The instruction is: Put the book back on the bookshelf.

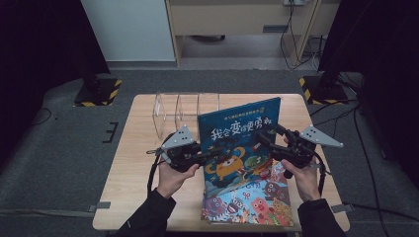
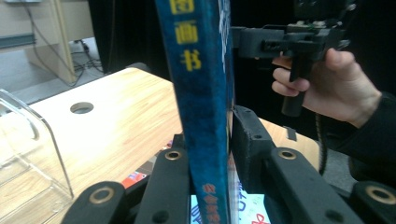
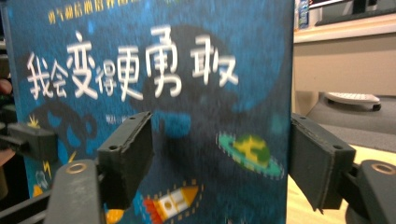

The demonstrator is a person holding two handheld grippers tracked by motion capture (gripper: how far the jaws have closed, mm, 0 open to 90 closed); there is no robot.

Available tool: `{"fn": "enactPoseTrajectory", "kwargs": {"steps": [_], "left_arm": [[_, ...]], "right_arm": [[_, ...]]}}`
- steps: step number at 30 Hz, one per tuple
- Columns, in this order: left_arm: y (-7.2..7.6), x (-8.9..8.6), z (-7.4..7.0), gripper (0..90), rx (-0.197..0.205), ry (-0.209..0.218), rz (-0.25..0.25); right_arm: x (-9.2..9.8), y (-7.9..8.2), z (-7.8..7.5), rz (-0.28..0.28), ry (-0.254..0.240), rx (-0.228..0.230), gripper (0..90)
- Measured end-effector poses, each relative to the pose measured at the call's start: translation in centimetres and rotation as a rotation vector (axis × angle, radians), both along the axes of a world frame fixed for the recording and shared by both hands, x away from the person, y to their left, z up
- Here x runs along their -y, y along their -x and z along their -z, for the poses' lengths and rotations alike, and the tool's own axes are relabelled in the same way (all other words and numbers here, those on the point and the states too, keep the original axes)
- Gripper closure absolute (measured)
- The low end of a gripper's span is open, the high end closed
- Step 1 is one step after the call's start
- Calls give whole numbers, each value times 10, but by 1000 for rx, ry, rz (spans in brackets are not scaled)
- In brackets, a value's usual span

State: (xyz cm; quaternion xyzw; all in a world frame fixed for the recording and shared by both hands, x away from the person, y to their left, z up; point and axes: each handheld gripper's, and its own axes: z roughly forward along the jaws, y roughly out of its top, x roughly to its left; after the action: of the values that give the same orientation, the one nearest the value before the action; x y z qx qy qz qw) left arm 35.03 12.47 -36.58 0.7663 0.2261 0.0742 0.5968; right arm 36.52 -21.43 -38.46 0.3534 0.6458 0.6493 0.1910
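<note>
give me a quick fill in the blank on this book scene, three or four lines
1. The left tongs grip the upright blue book by its ____.
2. The right tongs stand ____, their pads off the cover.
3. On the table under the raised book lies another picture ____.
4. Behind the left tongs stands a clear ____ rack.

Missing words: spine; open; book; acrylic
</note>
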Motion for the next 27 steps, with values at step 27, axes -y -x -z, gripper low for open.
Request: {"fn": "enactPoseTrajectory", "kwargs": {"steps": [27], "left_arm": [[7,13,12,727,152,-77,-39]], "right_arm": [[-3,-5,23,-29,60,6,174]]}}
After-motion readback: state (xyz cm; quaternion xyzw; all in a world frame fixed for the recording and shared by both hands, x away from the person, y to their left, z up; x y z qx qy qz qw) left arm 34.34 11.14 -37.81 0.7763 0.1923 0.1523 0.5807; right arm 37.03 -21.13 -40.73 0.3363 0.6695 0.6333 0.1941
